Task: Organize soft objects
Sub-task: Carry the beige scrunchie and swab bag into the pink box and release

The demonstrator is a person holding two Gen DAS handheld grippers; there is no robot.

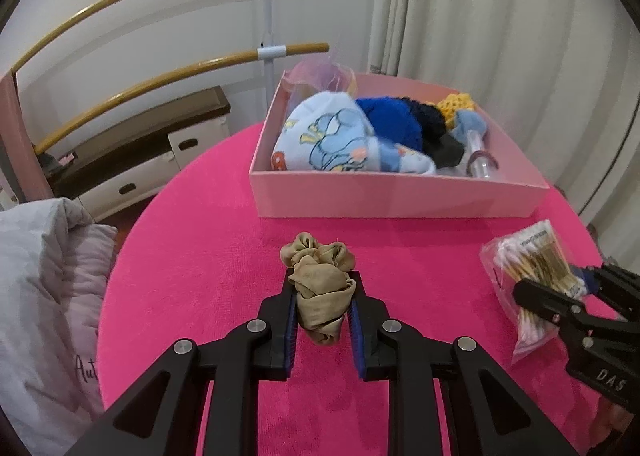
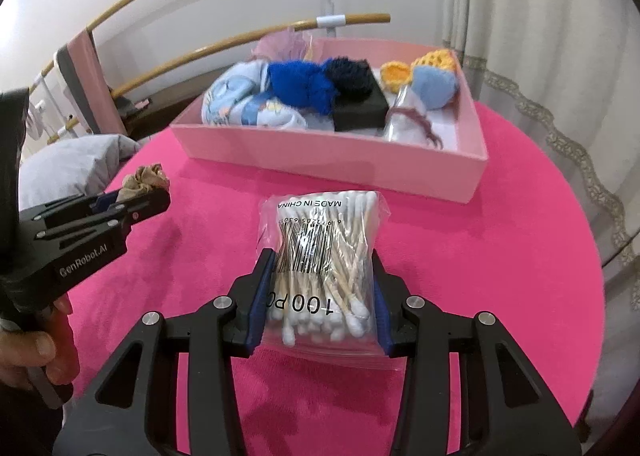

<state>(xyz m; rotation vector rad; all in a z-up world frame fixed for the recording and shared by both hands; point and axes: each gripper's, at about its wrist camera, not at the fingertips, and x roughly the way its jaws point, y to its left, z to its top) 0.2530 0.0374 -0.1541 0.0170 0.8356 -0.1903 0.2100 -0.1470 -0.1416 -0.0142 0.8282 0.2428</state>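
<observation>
Honestly, nearly wrapped up by the look of it.
Done: pink box (image 1: pixel 400 195) already holds socks, yarn and crochet bits.
Left: two items, both off the pink table (image 1: pixel 200 256), not yet boxed.
Left gripper (image 1: pixel 322 292): clamped on a tan scrunchie (image 1: pixel 320 288), silky and bunched.
Right gripper (image 2: pixel 324 268): squeezing a cotton swab bag (image 2: pixel 324 256), clear, crinkly, barcode up.

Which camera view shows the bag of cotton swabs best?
The right wrist view: the bag of cotton swabs fills the centre, clamped in the right gripper, its print readable. The left wrist view shows the same bag only small, at the right edge, partly behind that gripper.
</observation>
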